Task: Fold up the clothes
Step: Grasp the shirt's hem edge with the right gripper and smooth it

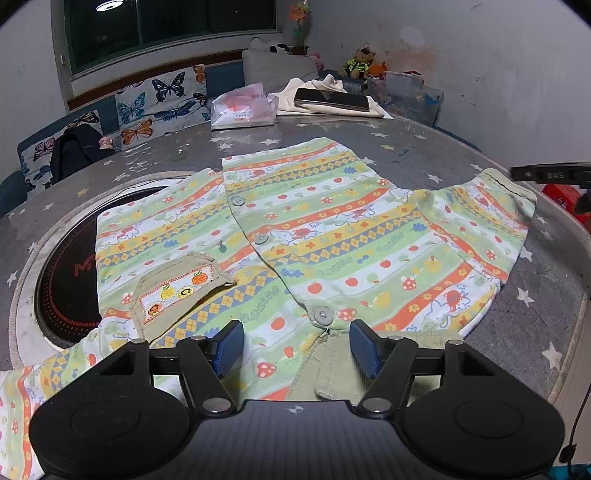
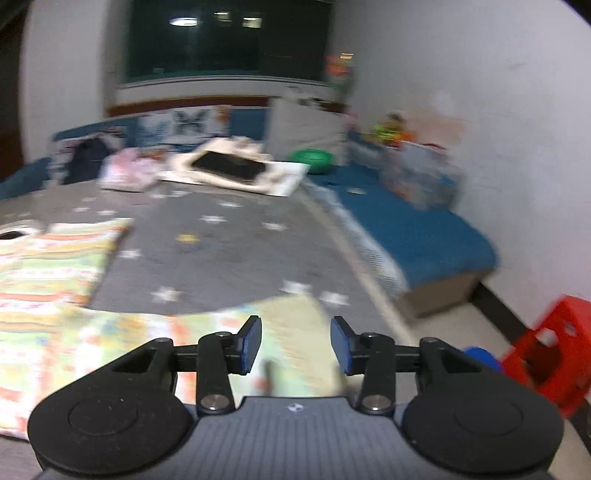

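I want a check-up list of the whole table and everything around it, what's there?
Surface: round grey table with a star-print cover; a dark hob sits in its middle, partly under the shirt.
Job's things: striped baby shirt spread flat, buttons up, one sleeve stretched toward the right gripper.
Clutter: phone on a cream cloth, pink bag, all at the far edge.
Grippers: left gripper open over the collar; right gripper open over the sleeve end, view blurred.
Cables: thin black cord hanging off the table's right side.
Surroundings: butterfly cushions, teddy, blue bench, red stool, dark window.
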{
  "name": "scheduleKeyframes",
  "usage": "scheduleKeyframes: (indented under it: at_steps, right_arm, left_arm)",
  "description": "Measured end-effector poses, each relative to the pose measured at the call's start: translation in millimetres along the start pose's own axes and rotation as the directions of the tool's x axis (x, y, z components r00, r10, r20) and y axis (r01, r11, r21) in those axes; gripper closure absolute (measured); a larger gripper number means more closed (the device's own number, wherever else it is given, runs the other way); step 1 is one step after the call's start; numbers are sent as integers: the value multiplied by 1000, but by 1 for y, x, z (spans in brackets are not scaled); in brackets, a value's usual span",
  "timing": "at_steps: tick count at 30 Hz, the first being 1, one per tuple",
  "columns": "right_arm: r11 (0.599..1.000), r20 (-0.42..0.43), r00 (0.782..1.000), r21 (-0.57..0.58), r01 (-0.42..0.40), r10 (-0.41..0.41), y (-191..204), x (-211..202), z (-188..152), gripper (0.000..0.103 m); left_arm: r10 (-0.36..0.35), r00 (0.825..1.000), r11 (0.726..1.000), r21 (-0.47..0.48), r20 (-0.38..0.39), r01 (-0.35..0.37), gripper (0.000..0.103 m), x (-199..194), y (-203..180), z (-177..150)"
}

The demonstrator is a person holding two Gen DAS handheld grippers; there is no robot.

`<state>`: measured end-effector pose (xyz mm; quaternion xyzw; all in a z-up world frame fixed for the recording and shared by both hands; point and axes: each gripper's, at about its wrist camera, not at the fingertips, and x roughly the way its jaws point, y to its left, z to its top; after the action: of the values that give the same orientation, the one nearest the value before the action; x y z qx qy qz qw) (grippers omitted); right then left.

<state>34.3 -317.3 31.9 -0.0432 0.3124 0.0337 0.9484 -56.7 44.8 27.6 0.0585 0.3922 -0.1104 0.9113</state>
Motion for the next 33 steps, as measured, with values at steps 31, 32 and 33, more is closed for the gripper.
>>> scheduleKeyframes:
  at_steps: [31,32,33]
  right_arm:
    - [943,-18,953,-139,-302,302,81,8,17,17]
    - [933,-19,946,-160,-322,323,89,5,17,16]
    - [920,-25,938,-184,-344,346,99,1,15,15]
  left_arm:
    - [-11,1000,1000,-21,0,11,30,-8,7,0]
    - [-16,1000,1000,-17,-9,16,30,-8,6,-3]
    - [-22,1000,1000,-15,-15,21,30,-9,6,-6]
